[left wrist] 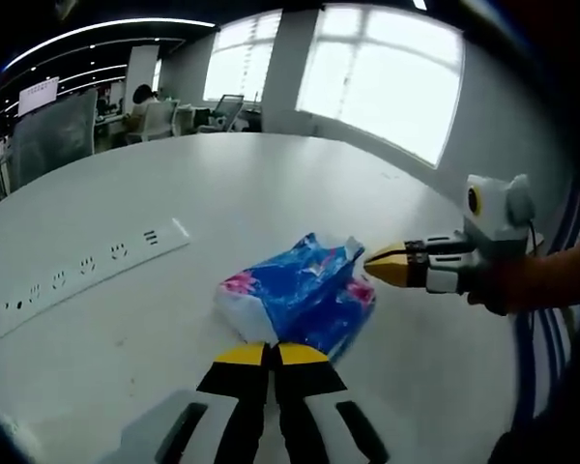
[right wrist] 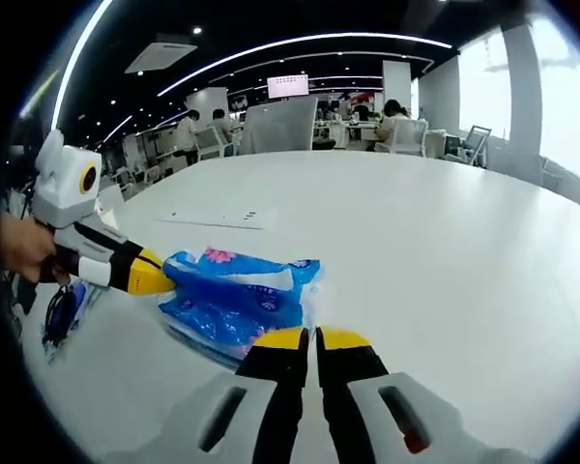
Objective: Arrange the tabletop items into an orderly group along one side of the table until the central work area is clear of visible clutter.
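Note:
A blue plastic pack of tissues (left wrist: 295, 300) with pink marks lies flat on the white table (left wrist: 271, 184). In the left gripper view my left gripper (left wrist: 271, 354) has its yellow-tipped jaws pressed together, the tips right at the pack's near edge. My right gripper (left wrist: 375, 263) comes in from the right, also shut, its tip against the pack's crinkled end. In the right gripper view the pack (right wrist: 237, 295) sits just beyond my right gripper (right wrist: 309, 338), and the left gripper (right wrist: 162, 280) touches the pack's left end. I see no plastic pinched between either pair of jaws.
A long white power strip (left wrist: 87, 261) lies flat to the left of the pack, and it also shows farther back as power strip (right wrist: 217, 218). A dark and blue item (right wrist: 63, 314) lies near the table edge. Chairs and desks with people stand beyond the table.

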`<state>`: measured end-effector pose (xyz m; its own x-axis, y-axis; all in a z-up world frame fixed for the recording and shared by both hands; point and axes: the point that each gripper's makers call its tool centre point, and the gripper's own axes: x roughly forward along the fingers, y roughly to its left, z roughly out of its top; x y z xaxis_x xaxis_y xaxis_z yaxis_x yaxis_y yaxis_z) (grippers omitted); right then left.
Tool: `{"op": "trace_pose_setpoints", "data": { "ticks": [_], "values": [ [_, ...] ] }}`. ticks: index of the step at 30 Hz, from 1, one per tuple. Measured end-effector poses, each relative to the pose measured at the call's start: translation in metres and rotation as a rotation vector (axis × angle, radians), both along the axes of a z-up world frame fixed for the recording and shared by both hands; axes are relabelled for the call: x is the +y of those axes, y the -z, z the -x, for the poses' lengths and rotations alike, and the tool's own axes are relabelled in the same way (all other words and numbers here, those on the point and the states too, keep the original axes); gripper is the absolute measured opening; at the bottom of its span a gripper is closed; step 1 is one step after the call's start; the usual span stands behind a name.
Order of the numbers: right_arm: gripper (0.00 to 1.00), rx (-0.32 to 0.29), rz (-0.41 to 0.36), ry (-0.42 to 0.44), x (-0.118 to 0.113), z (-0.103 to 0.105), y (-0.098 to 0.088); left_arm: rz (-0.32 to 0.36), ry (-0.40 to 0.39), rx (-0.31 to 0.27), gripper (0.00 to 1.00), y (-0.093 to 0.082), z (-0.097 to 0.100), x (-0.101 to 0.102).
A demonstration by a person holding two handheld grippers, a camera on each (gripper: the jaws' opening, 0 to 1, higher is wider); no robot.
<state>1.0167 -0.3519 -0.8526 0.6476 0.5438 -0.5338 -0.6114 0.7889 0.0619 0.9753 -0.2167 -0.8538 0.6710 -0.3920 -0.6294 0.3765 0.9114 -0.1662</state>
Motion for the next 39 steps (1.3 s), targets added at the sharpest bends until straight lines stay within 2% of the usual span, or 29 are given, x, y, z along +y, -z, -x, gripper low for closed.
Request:
{"op": "trace_pose_setpoints", "data": {
  "ticks": [2, 7, 14, 21, 24, 27, 32, 34, 38, 39],
  "values": [
    [0.03, -0.006, -0.014, 0.015, -0.002, -0.001, -0.004, 0.006, -0.001, 0.001, 0.02, -0.002, 0.001, 0.000],
    [0.07, -0.017, -0.031, 0.031, -0.006, 0.001, -0.013, -0.017, 0.007, -0.040, 0.05, -0.007, 0.001, 0.001],
    [0.15, -0.026, -0.072, 0.028, -0.001, 0.018, -0.030, -0.009, 0.002, -0.084, 0.17, -0.019, 0.007, -0.001],
    [0.26, -0.049, -0.097, -0.001, 0.009, 0.043, -0.050, -0.003, -0.013, -0.107, 0.27, -0.040, 0.034, 0.001],
    [0.30, -0.060, -0.105, -0.019, 0.013, 0.055, -0.058, 0.001, -0.035, -0.105, 0.32, -0.046, 0.050, 0.009],
    [0.37, -0.064, -0.103, -0.035, 0.017, 0.064, -0.063, 0.008, -0.052, -0.114, 0.40, -0.050, 0.060, 0.014],
    [0.46, -0.087, -0.111, -0.078, 0.024, 0.091, -0.077, 0.015, -0.080, -0.129, 0.43, -0.062, 0.091, 0.033],
    [0.49, -0.084, -0.111, -0.085, 0.024, 0.097, -0.078, 0.021, -0.094, -0.132, 0.46, -0.066, 0.101, 0.039],
    [0.57, -0.076, -0.132, -0.104, 0.028, 0.112, -0.085, 0.020, -0.127, -0.103, 0.52, -0.070, 0.121, 0.056],
    [0.61, -0.043, -0.138, -0.117, 0.030, 0.120, -0.085, 0.020, -0.128, -0.107, 0.52, -0.071, 0.123, 0.057]
  ]
}}
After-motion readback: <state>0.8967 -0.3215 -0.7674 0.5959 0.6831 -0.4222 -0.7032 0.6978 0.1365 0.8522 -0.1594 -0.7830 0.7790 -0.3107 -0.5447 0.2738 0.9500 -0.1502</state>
